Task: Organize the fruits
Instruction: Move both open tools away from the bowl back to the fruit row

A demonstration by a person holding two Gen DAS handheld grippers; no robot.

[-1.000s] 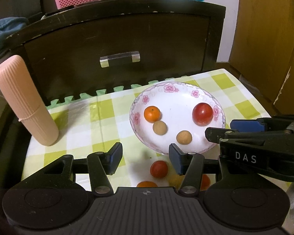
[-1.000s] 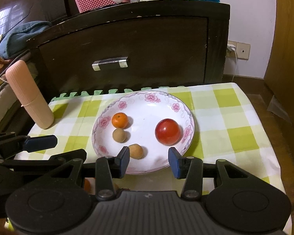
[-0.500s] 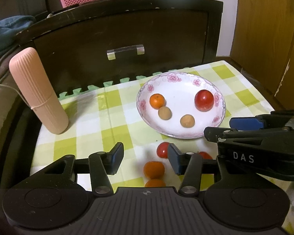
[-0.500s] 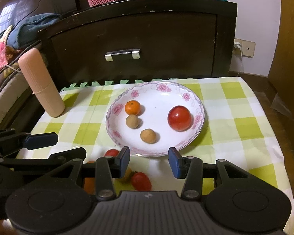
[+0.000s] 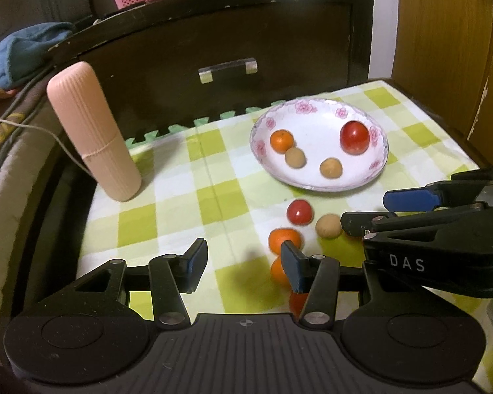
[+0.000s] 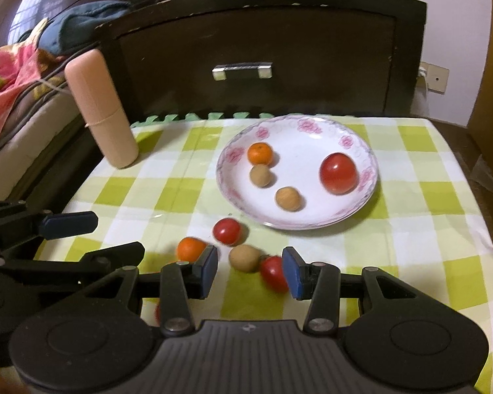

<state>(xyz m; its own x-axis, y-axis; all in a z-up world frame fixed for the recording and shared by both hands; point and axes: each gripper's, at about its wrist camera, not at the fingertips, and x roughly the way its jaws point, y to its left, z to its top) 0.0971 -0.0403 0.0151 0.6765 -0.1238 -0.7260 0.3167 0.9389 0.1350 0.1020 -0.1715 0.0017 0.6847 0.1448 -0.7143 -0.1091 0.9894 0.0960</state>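
Right wrist view: right gripper (image 6: 250, 272) and left gripper (image 5: 243, 264) both spread, empty, above loose fruits (image 6: 245, 257)

The flowered plate (image 5: 318, 182) is being viewed from its near-left by the left wrist camera and from near-front by the right — both looking down along their fingers; plate (image 6: 295, 220) and surrounding loose fruit are being shared.

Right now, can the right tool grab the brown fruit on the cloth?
Probably yes. The right tool is open, and the brown fruit sits just ahead between its fingers. A small tomato touching it may get in the way.
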